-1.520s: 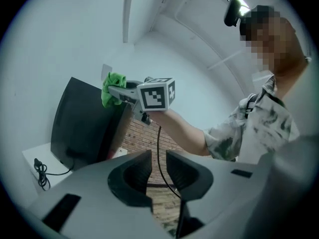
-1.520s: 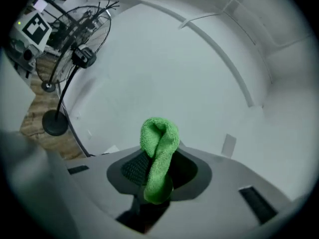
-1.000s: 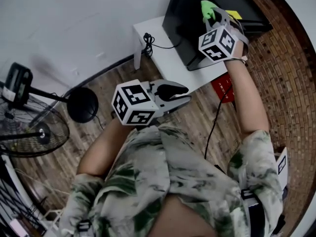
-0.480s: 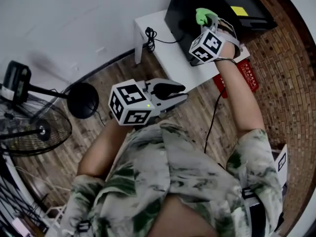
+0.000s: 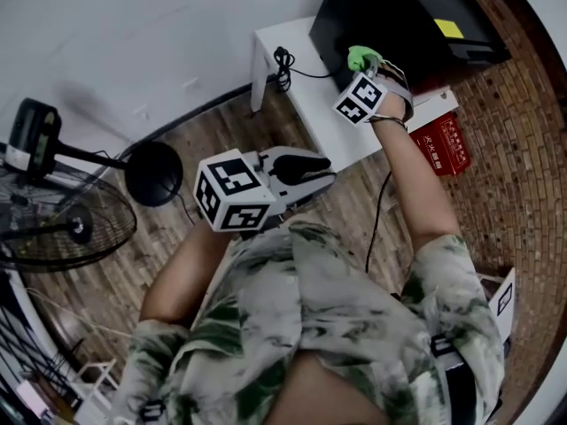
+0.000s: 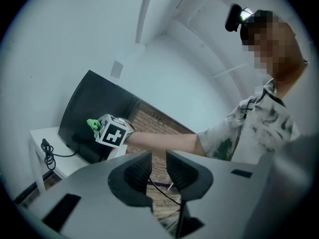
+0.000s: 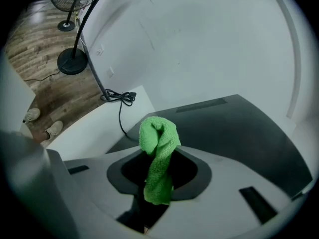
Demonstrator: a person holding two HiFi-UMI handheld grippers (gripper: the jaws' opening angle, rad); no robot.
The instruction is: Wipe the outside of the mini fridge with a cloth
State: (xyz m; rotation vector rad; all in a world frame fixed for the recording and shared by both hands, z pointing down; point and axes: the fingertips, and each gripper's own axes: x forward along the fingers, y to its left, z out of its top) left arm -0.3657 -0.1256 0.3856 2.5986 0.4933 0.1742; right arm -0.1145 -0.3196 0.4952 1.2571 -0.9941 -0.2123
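Clamping a green cloth in the right gripper, with its bunched end right at the side of the black mini fridge on the white table. Holding the left gripper back near the chest, well apart from the fridge, jaws narrowly parted on nothing.

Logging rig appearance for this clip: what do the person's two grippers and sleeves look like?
Both the left gripper and the right gripper are light grey plastic with black jaw pads. Each carries a white cube with black square markers: the left cube and the right cube. The person wears a short-sleeved shirt in a white-and-green marbled print.
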